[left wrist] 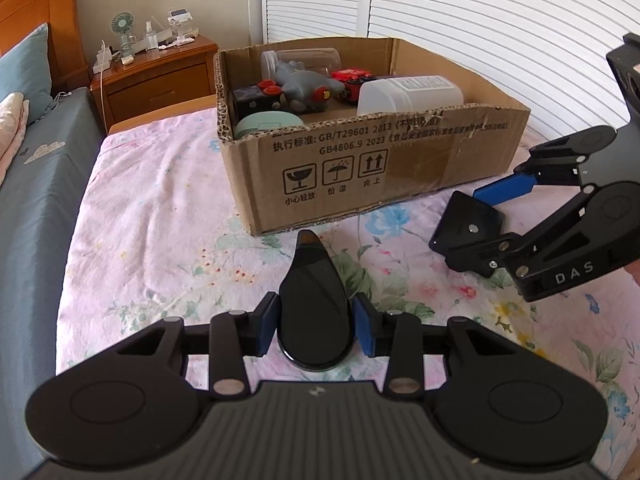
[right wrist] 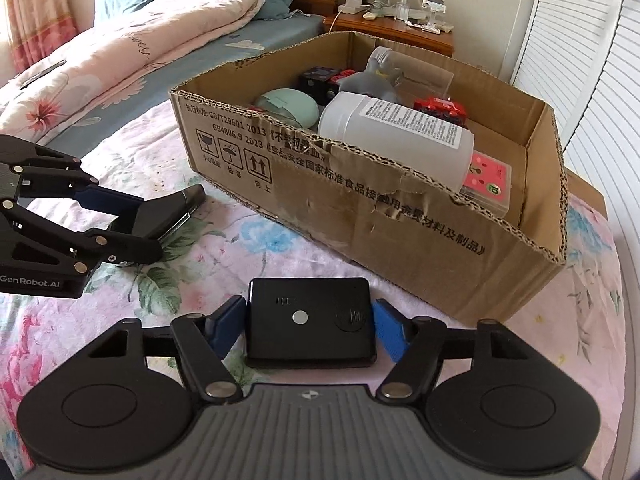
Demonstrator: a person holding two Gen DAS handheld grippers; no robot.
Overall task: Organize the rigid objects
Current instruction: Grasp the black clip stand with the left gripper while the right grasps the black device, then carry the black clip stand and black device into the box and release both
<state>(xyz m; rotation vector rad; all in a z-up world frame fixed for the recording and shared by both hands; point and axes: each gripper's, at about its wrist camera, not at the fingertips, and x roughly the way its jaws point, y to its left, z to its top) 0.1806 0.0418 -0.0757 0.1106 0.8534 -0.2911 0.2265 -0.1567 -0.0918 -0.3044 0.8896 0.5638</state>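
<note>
My left gripper (left wrist: 316, 320) is shut on a glossy black paddle-shaped device (left wrist: 316, 304), its blue pads pressing on both sides; the narrow tip points toward the cardboard box (left wrist: 360, 152). In the right wrist view this gripper (right wrist: 136, 220) holds the device (right wrist: 192, 196) low over the floral sheet. A flat black rectangular box (right wrist: 310, 316) lies on the sheet between the blue pads of my right gripper (right wrist: 310, 320), which touch its two short sides. The left wrist view shows that gripper (left wrist: 468, 228) at the right, clamped around the same black box (left wrist: 460, 216).
The open cardboard box (right wrist: 400, 216) on the bed holds a white plastic jar (right wrist: 396, 132), a grey toy (right wrist: 372, 80), a red toy car (right wrist: 440, 108), a mint case (right wrist: 288, 108) and a pink box (right wrist: 488, 176). A wooden nightstand (left wrist: 160, 76) stands behind; white shutters (left wrist: 480, 20) are at the right.
</note>
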